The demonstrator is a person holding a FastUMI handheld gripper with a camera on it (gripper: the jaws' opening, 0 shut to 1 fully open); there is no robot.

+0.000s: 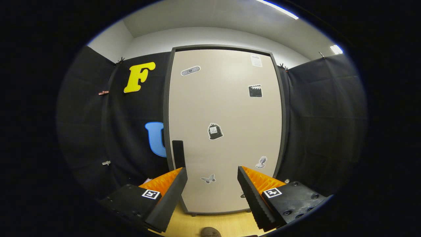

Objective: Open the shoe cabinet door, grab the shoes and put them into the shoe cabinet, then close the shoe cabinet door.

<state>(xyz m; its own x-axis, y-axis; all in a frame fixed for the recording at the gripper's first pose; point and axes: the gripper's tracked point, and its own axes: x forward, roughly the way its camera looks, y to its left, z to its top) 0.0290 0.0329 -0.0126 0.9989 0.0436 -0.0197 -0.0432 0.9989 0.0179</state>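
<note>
A tall beige shoe cabinet (225,108) with a dark frame stands straight ahead, its door shut. Several stickers dot the door. A dark upright handle (178,154) sits near the door's lower left edge, just above my left fingertip. My gripper (212,174) is open, its two fingers spread wide in front of the lower part of the door, with nothing between them. A small part of a dark rounded object (210,232), possibly a shoe, peeks up from the floor below and between the fingers.
The cabinet stands on short feet on a light wooden floor (210,220). Black cloth walls (329,131) close in on both sides of the cabinet. White room walls and ceiling lights show above.
</note>
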